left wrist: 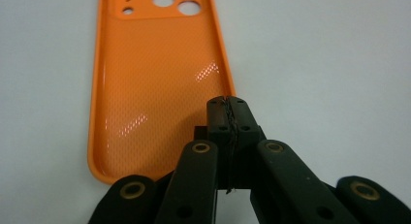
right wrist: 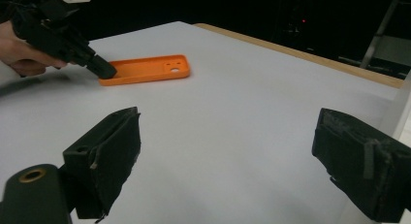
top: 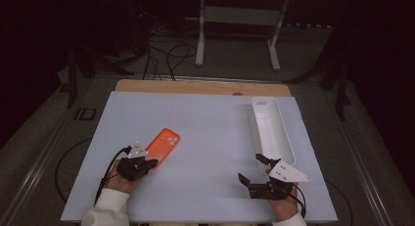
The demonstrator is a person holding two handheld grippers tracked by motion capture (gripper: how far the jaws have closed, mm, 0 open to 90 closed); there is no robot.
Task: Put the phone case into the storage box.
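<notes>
A pale surface (top: 210, 138) carries a long white tray (top: 272, 128) at its right side and, on the left half, an orange phone case (top: 163, 143) lying open side up. The left gripper view shows its dotted inner texture (left wrist: 155, 83) and the round camera cut-outs at its far end; its long axis runs diagonally, cut-outs toward the far right. The left claw (left wrist: 228, 110) is clenched, tips at the case's near edge, whether pinching the rim I cannot tell. The right claw (right wrist: 228, 156) stands released, near the tray.
</notes>
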